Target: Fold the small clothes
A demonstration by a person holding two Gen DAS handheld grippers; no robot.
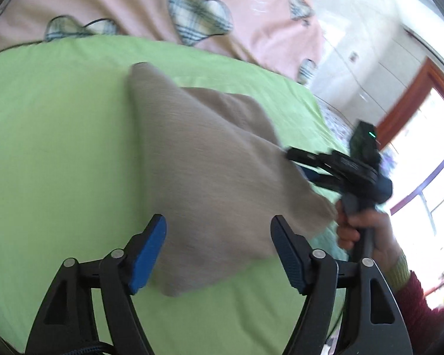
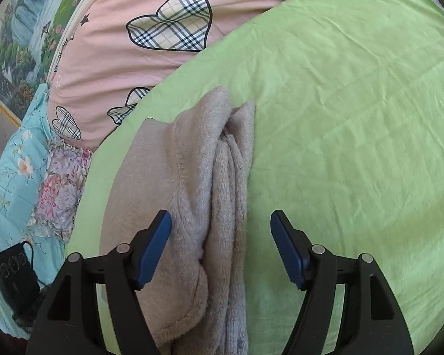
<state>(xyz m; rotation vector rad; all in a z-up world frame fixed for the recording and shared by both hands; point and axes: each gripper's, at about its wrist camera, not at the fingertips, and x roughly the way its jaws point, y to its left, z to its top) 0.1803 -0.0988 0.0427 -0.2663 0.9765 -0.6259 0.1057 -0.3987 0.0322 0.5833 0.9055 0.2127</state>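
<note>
Beige garment (image 2: 198, 207): R view only shows fleecy folds.

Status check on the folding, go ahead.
Left gripper open, right gripper open. Beige garment bunched on green sheet, not gripped. Nothing in the way.

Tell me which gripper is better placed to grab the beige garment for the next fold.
Probably right. The right gripper is open with the beige garment's bunched folds lying between its fingers. The left gripper is open too, over only a flat corner.

Black gripper (image 1: 219, 251), blue pads (image 1: 146, 257), maroon sleeve (image 1: 420, 304)
</note>
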